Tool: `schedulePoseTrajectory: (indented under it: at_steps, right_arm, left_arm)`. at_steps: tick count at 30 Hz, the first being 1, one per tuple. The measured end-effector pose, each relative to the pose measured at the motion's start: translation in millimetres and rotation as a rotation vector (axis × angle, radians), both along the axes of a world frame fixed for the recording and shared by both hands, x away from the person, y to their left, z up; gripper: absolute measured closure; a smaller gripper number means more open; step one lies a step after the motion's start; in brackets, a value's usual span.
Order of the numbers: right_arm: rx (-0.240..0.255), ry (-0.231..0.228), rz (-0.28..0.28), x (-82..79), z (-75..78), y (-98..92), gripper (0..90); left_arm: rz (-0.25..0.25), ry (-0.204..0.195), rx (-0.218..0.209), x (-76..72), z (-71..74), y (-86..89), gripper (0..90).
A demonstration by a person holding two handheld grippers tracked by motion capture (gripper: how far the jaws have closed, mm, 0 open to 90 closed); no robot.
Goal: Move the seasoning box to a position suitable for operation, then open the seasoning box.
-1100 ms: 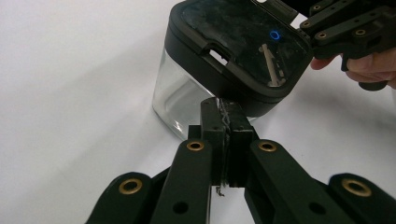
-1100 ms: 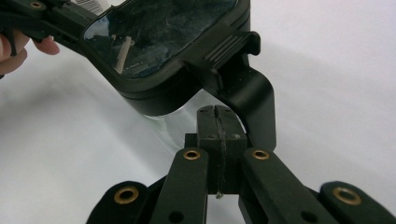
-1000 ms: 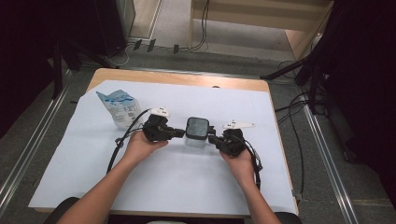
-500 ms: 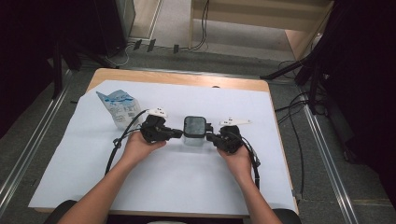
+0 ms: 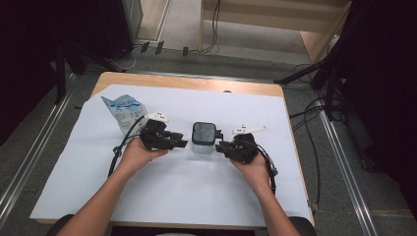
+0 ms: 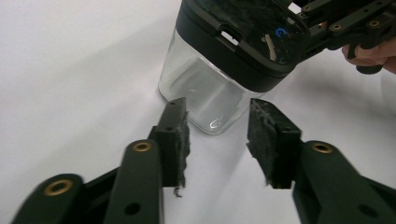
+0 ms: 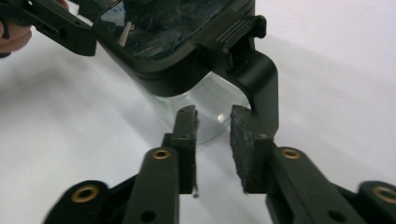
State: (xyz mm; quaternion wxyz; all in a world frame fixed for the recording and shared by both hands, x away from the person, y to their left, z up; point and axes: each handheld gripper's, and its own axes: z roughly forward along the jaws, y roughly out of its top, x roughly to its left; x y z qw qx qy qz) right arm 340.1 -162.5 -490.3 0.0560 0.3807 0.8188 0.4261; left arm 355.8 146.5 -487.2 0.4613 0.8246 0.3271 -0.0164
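A clear square container [image 5: 204, 133] with a black lid stands mid-table between my two grippers. My left gripper [image 5: 183, 143] points at it from the left, its tips a short way off. In the left gripper view its jaws [image 6: 218, 109] have just been opening; nothing is between them, and the container [image 6: 210, 93] sits just beyond the pads. My right gripper [image 5: 220, 146] is close to the container's right side. In the right gripper view its jaws [image 7: 215, 114] have also just been opening a little, with nothing between them, near the lid's black latch [image 7: 261, 79].
A blue and white pouch [image 5: 123, 112] lies at the back left of the white sheet [image 5: 196, 191] that covers the wooden table [image 5: 187, 82]. Cables trail from both grippers toward the person's forearms.
Both grippers were up against the container's lid. Now the left one has drawn back slightly to the left, and both pairs of jaws stand apart.
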Motion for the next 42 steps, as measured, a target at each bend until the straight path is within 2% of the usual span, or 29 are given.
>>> schedulePoseTrajectory:
  at_steps: [6, 10, 13, 15, 17, 21, 23, 25, 28, 29, 31, 33, 34, 38, 40, 42]
  right_arm:
    - [0.013, -0.028, 0.009, -3.4, 4.8, -9.8, 63.8]
    - [0.01, -0.031, 0.001, -1.3, 4.0, -13.9, 57.4]
    - [0.018, -0.037, -0.001, 0.0, 4.4, -14.9, 51.8]
    - [0.02, -0.028, 0.003, 0.9, 5.3, -15.4, 48.4]
    - [0.012, -0.02, 0.001, 2.1, 6.6, -16.0, 44.5]
    - [0.032, -0.023, -0.018, 4.6, 8.3, -20.8, 43.1]
    - [0.037, -0.017, -0.031, 5.8, 8.8, -22.5, 46.8]
    - [0.043, -0.015, -0.04, 7.6, 9.1, -24.1, 49.9]
    - [0.049, -0.01, -0.051, 8.7, 9.6, -26.9, 55.6]
    - [0.05, -0.01, -0.053, 9.2, 9.9, -27.9, 57.6]
    - [0.058, -0.007, -0.063, 9.9, 10.6, -28.9, 64.2]
    - [0.064, -0.008, -0.063, 10.9, 10.9, -29.5, 71.9]
    - [0.067, -0.004, -0.073, 11.2, 11.1, -29.1, 75.6]
    - [0.05, -0.007, -0.087, 13.5, 10.8, -26.1, 88.9]
    - [0.052, -0.007, -0.087, 14.3, 10.9, -24.7, 90.0]
    - [0.048, -0.006, -0.088, 15.2, 11.5, -22.9, 90.0]
  left_arm:
    - [-0.033, -0.022, 0.012, -2.0, 1.0, -1.5, 45.6]
    - [-0.054, -0.06, 0.008, -1.6, 2.1, -3.3, 42.3]
    - [-0.073, -0.041, 0.037, 2.0, 6.5, -4.4, 44.3]
    - [-0.083, -0.031, 0.012, 4.8, 8.3, -3.4, 42.0]
    - [-0.084, -0.038, 0.004, 6.6, 10.2, -4.0, 37.7]
    - [-0.114, -0.056, 0.016, 12.4, 15.0, -8.5, 28.8]
    - [-0.12, -0.06, 0.021, 16.2, 17.9, -9.9, 25.5]
    - [-0.129, -0.067, -0.008, 20.1, 20.2, -8.9, 21.8]
    - [-0.145, -0.046, -0.035, 26.9, 22.3, -8.7, 14.9]
    - [-0.153, -0.046, -0.029, 29.0, 23.2, -8.9, 14.1]
    - [-0.156, -0.049, -0.054, 30.7, 22.5, -9.5, 14.0]
    - [-0.167, -0.054, -0.02, 32.8, 20.2, -11.8, 13.8]
    - [-0.167, -0.077, 0.005, 32.5, 19.2, -13.3, 13.9]
    - [-0.217, -0.104, 0.025, 32.8, 16.5, -20.2, 14.0]
    - [-0.233, -0.116, 0.041, 33.1, 16.2, -24.5, 12.4]
    - [-0.238, -0.127, 0.037, 34.3, 15.8, -27.3, 9.7]
